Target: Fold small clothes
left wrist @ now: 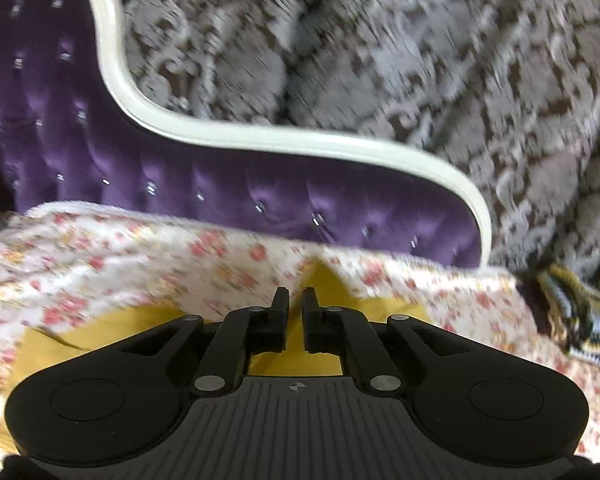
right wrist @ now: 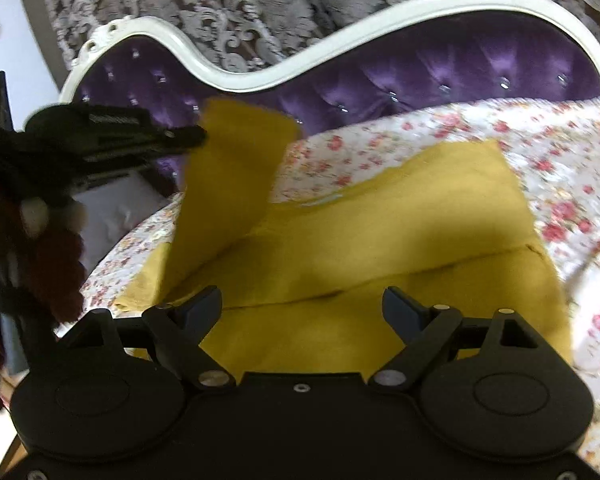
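A mustard-yellow garment (right wrist: 380, 240) lies spread on a floral bedsheet (right wrist: 560, 168). My left gripper (right wrist: 198, 136) is shut on the garment's left sleeve (right wrist: 236, 168) and holds it lifted above the bed. In the left wrist view, the left gripper (left wrist: 295, 300) has its fingers nearly together with yellow cloth (left wrist: 300, 360) between and below them. My right gripper (right wrist: 302, 304) is open and empty, low over the garment's near part.
A purple tufted headboard (right wrist: 460, 68) with a white curved frame (left wrist: 260, 140) stands behind the bed. Grey-brown patterned wall covering (left wrist: 420, 60) is behind it. A striped knitted item (left wrist: 580, 320) lies at the bed's right edge.
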### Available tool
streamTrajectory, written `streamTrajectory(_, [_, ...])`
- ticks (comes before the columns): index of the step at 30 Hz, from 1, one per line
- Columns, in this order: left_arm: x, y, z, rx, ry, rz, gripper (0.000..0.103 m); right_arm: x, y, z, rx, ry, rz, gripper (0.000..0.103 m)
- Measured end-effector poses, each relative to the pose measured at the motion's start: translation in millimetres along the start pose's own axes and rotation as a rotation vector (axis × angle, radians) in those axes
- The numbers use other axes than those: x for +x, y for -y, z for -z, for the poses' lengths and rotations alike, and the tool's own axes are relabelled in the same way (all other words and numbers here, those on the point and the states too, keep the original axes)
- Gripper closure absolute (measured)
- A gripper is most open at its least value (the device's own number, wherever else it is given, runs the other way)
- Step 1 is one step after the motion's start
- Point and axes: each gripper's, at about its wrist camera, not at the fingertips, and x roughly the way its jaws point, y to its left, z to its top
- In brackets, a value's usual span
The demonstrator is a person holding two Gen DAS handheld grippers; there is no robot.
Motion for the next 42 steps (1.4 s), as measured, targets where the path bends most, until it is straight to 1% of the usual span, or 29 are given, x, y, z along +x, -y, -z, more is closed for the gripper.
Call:
streamTrajectory(3, [4, 10, 5, 0.01, -0.012, 0.007, 0.094, -2, 8, 2, 0.025, -0.001, 0.008, 0.015])
streamTrajectory(6, [-9, 10, 4, 0.028, 0.003, 0.029, 0.092, -2, 12, 1, 0.034, 0.0, 0.012, 0.015])
streamTrajectory(7, [-15, 9, 5, 0.046, 0.007, 0.017, 0.09, -1, 11, -1, 0.033, 0.002, 0.012, 0.015])
streamTrajectory(8, [-17, 8, 7, 0.06, 0.005, -0.002, 0.081, -1, 11, -2, 0.031, 0.004, 0.013, 0.015])
streamTrajectory(10, [-26, 0, 14, 0.077, 0.002, -0.04, 0.076, 2, 10, -6, 0.022, 0.008, 0.011, 0.015])
streamTrajectory(14, [-36, -25, 40, 0.082, -0.062, -0.136, 0.076, 10, 5, -11, -0.006, 0.007, -0.003, 0.015])
streamTrajectory(17, [-39, -42, 62, 0.068, -0.117, -0.174, 0.076, 23, 3, -18, -0.023, 0.0, -0.027, 0.015])
streamTrajectory(22, [-40, -56, 97, 0.058, -0.2, -0.192, 0.076, 55, 8, -30, -0.021, -0.043, -0.039, 0.015])
streamTrajectory(27, [-38, -63, 120, 0.048, -0.236, -0.207, 0.076, 82, 18, -32, 0.006, -0.084, -0.041, 0.015])
streamTrajectory(28, [-38, -64, 123, 0.05, -0.221, -0.208, 0.076, 86, 18, -32, 0.007, -0.093, -0.039, 0.017])
streamTrajectory(30, [-40, -63, 127, 0.059, -0.198, -0.21, 0.075, 92, 19, -32, 0.006, -0.105, -0.039, 0.027])
streamTrajectory(32, [-41, -61, 129, 0.065, -0.187, -0.211, 0.073, 98, 18, -31, 0.001, -0.125, -0.028, 0.046])
streamTrajectory(33, [-41, -60, 130, 0.065, -0.182, -0.21, 0.073, 100, 17, -32, -0.006, -0.13, -0.022, 0.05])
streamTrajectory(34, [-41, -61, 131, 0.065, -0.18, -0.208, 0.072, 101, 15, -32, -0.015, -0.135, -0.019, 0.067])
streamTrajectory(35, [-41, -61, 131, 0.064, -0.177, -0.207, 0.072, 102, 13, -33, -0.025, -0.142, -0.026, 0.08])
streamTrajectory(38, [-41, -62, 131, 0.058, -0.177, -0.202, 0.072, 91, -4, -46, -0.08, -0.13, -0.067, 0.081])
streamTrajectory(40, [-41, -63, 131, 0.05, -0.176, -0.197, 0.072, 71, -15, -62, -0.119, -0.09, -0.121, 0.082])
streamTrajectory(41, [-41, -64, 131, 0.048, -0.175, -0.195, 0.072, 56, -18, -72, -0.138, -0.061, -0.13, 0.082])
streamTrajectory(42, [-41, -64, 131, 0.046, -0.175, -0.193, 0.072, 43, -19, -81, -0.161, -0.037, -0.118, 0.082])
